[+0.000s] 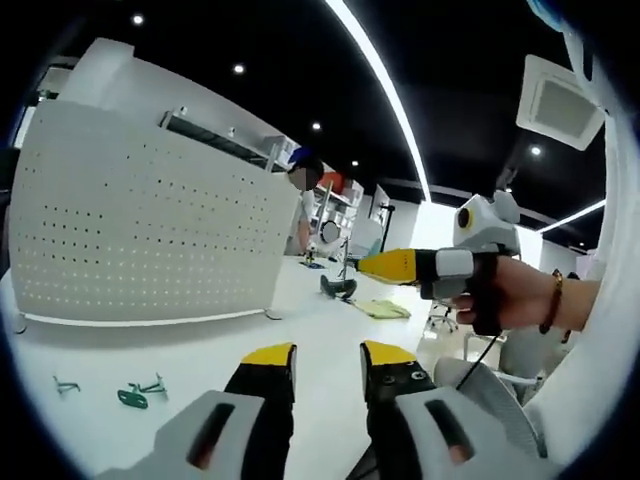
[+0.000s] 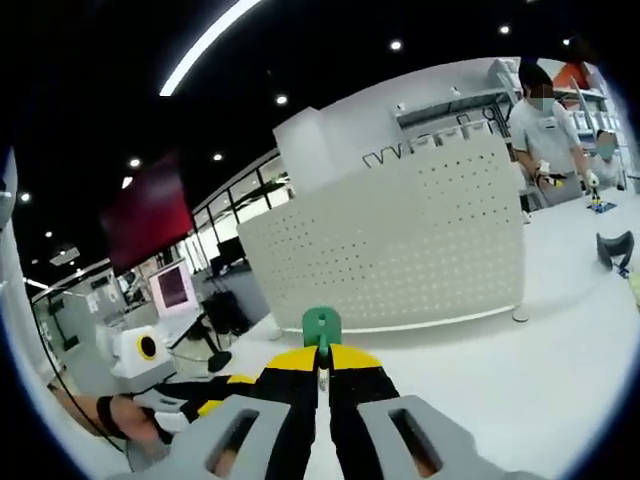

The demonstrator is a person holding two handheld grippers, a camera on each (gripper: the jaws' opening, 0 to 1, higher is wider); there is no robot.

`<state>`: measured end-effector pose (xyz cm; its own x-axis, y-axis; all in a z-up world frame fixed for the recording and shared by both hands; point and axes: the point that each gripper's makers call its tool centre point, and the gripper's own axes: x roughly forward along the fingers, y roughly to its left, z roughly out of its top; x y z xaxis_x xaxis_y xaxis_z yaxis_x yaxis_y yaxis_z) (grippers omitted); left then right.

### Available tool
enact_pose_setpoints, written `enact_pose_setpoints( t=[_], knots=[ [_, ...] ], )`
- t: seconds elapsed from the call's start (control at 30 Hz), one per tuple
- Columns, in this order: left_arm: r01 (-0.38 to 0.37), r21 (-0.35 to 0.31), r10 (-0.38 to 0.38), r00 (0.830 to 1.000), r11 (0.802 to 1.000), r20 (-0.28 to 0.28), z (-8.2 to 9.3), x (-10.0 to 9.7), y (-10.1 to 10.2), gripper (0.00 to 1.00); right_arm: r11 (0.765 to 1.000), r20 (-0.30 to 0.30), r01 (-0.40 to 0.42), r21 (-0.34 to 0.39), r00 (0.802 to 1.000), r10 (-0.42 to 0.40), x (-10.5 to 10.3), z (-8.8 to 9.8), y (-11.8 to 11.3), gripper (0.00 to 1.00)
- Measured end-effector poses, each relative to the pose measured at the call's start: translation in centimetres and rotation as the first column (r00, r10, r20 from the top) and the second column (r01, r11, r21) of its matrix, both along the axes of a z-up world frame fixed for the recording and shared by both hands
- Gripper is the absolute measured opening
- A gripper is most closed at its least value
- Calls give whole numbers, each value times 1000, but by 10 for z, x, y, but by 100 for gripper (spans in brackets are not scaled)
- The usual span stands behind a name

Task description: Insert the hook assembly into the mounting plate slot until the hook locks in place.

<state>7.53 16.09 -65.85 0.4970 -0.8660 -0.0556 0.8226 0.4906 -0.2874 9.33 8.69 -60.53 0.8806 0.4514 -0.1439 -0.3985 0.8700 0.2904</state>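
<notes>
Right gripper clamps one green hook; left gripper hangs open over the tabletop.

The right gripper (image 2: 322,362) pinches a hook (image 2: 322,326) between its closed jaws, near the upright perforated plate (image 2: 400,250). The left gripper (image 1: 327,362) has its jaws parted with nothing between them. Two more hooks lie on the white tabletop (image 1: 300,320) at near left: one green (image 1: 140,392), one grey (image 1: 66,385).

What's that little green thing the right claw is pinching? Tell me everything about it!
The green hook looks like plastic, with a flat, rounded-square head and a small hole in its middle. It stands upright above the yellow tips of the right claw, whose jaws are shut on its lower part. Behind it stands the white pegboard.
</notes>
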Motion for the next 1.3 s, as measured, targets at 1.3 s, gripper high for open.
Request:
enact_pose_setpoints(
  t=[1.3],
  knots=[
    [19, 92, -23, 999, 996, 36, -5, -9, 52, 46, 985, 83, 129, -111, 989, -120, 36, 14, -9, 1]
  ],
)
